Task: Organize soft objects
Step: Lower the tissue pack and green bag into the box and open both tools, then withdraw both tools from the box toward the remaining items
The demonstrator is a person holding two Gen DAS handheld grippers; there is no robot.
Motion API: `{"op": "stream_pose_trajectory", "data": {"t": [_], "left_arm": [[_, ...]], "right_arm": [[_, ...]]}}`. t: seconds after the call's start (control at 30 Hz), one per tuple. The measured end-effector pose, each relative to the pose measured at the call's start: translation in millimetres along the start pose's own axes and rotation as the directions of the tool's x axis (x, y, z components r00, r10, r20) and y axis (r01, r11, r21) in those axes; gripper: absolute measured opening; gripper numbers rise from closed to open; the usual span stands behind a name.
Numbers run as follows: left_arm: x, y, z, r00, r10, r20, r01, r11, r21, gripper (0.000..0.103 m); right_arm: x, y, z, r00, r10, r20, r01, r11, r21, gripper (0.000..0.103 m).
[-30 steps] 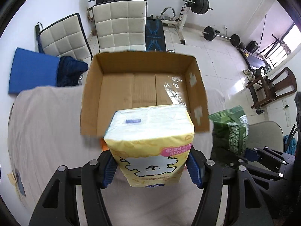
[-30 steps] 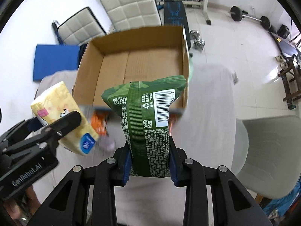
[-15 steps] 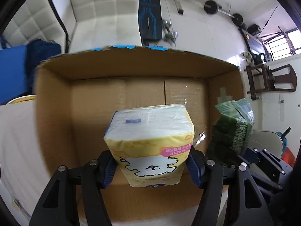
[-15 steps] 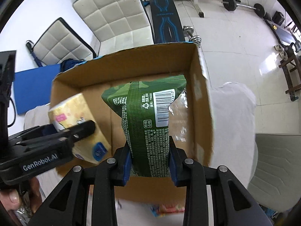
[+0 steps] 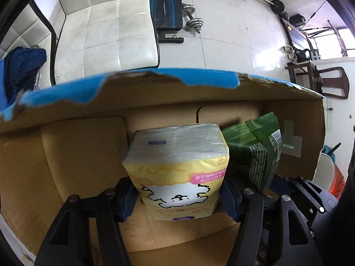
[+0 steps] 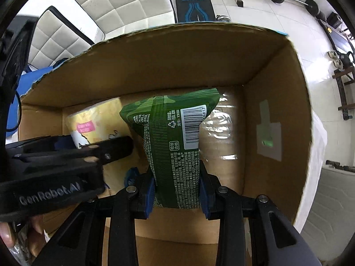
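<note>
The cardboard box (image 6: 277, 102) held nothing resting loose that I could see; both packs hung inside its walls, not yet released, so placement looked nearly done. The left gripper (image 5: 179, 196) clamped the yellow tissue pack (image 5: 177, 166); beside it, the right gripper (image 6: 177, 194) clamped the green pack (image 6: 175, 146).

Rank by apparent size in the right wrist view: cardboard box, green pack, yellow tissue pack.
1. Cardboard box, by far.
2. Green pack.
3. Yellow tissue pack, though the left gripper partly hides it, so its place below the green pack is unsure.
</note>
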State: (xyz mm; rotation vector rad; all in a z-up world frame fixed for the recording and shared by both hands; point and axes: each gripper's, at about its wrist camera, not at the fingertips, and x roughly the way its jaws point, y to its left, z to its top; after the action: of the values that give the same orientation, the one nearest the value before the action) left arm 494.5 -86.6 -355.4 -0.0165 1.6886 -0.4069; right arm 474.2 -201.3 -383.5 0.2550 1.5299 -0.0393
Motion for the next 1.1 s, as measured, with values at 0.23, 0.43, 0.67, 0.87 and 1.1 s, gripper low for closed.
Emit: {"op": "stream_pose_trajectory", "data": {"t": [0.23,0.43,0.67,0.87,1.1], "left_arm": [[7,4,3,0.999,0.027,-0.043,-0.029,0.999,-0.04,0.063],[-9,4,-5,0.999,0.052,-0.011,-0.053,0.997,-0.05,0.073],[-37,15,-33,0.99,0.11,0.088,-0.104,0.992,-0.074,0.093],[-57,15,-62,0.98,0.127,0.155,-0.119,0.991,-0.058,0.096],[-91,14,-112,0.938,0.196,0.285,-0.18,0.98,-0.081,0.096]], "right_arm": [[1,9,-9,1.0,-0.007,-0.008,0.007,1.0,-0.029,0.038],[-11,12,-25,1.0,-0.016,0.0,0.016,0.999,-0.047,0.06],[-44,18,-50,0.999,-0.048,0.007,0.049,0.997,-0.059,0.072],[-79,21,-73,0.998,-0.048,0.031,0.05,0.996,-0.08,0.103],[-116,29,-115,0.989,-0.101,0.11,0.111,0.989,-0.097,0.103]]}}
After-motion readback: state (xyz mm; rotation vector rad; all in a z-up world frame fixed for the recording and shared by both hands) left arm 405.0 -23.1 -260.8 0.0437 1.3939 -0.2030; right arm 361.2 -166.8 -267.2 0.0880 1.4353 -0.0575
